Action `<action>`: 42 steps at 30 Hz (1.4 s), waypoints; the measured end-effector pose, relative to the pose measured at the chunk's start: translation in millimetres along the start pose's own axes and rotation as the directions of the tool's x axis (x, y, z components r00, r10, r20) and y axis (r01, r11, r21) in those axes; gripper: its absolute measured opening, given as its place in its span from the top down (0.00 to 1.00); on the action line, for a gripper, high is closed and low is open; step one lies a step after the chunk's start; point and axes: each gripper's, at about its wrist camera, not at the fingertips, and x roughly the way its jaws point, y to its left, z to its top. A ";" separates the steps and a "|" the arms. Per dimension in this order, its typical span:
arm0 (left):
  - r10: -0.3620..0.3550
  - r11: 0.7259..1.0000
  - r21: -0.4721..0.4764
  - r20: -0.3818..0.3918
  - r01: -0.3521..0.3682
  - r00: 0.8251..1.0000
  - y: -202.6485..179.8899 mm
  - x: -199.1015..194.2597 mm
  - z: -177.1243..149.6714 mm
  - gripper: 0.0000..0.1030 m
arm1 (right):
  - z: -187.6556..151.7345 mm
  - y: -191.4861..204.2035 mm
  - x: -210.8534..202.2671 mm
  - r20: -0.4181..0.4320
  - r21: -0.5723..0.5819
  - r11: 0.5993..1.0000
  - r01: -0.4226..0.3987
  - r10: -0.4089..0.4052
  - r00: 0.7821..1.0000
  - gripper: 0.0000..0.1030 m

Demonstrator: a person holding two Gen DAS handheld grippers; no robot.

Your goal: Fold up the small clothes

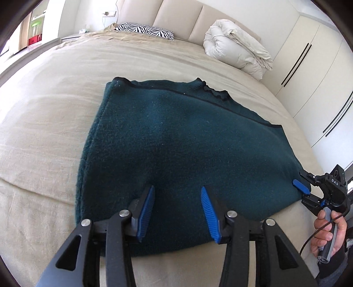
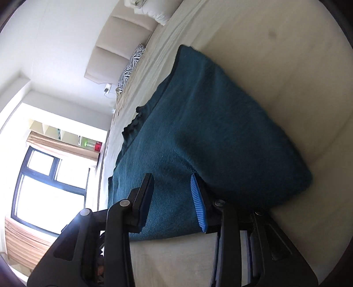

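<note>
A dark teal fleece garment (image 1: 187, 143) lies folded flat on the beige bed (image 1: 44, 132), with its ruffled collar at the far edge. My left gripper (image 1: 177, 189) hovers over the garment's near edge, open, its blue pads wide apart with only flat fabric below. My right gripper (image 1: 303, 194) sits at the garment's near right corner, one blue pad above the fabric and the other finger low by the edge. In the right wrist view the garment (image 2: 220, 132) fills the gap of the right gripper (image 2: 172, 176); the pads stand apart and no pinch crease shows.
A rolled white duvet (image 1: 238, 46) and a zebra pillow (image 1: 145, 29) lie near the padded headboard (image 1: 176, 17). White wardrobe doors (image 1: 308, 66) line the right side. A person's hand (image 1: 331, 234) holds the right gripper's handle. A window (image 2: 50, 187) is beyond the bed.
</note>
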 end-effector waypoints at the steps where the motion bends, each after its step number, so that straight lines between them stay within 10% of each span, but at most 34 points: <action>1: 0.015 1.000 -0.022 0.019 -0.014 1.000 7.2 -11.0 0.3 0.52 | 3.9 -6.5 -16.0 0.040 0.026 0.999 0.018 -0.019 0.999 0.66; 6: 0.061 0.982 -0.184 0.157 -0.031 0.986 58.7 -58.7 6.5 0.20 | 1.8 0.6 -70.1 0.141 0.010 1.000 0.026 -0.027 0.990 0.54; 20: -0.193 0.914 -0.366 -0.021 0.172 0.981 95.6 -6.4 29.6 0.22 | -53.1 129.2 16.5 -0.115 -0.247 0.966 -0.077 0.050 0.992 0.54; 31: -0.424 0.801 -0.504 -0.096 0.323 0.901 98.8 23.7 46.5 0.22 | -64.9 200.2 107.7 -0.286 -0.265 0.949 -0.168 0.089 0.954 0.54; 35: -0.516 0.703 -0.609 -0.082 0.367 0.853 112.0 34.1 38.7 0.48 | -67.3 212.2 150.7 -0.348 -0.234 0.956 -0.177 0.087 0.933 0.54; 39: -0.511 0.707 -0.613 -0.099 0.352 0.854 115.6 40.7 31.1 0.83 | -70.9 220.3 193.9 -0.410 -0.219 0.958 -0.186 0.082 0.908 0.54; 42: -0.521 0.690 -0.626 -0.079 0.364 0.850 119.5 40.7 27.9 0.84 | -75.5 221.5 223.4 -0.466 -0.198 0.962 -0.185 0.073 0.882 0.54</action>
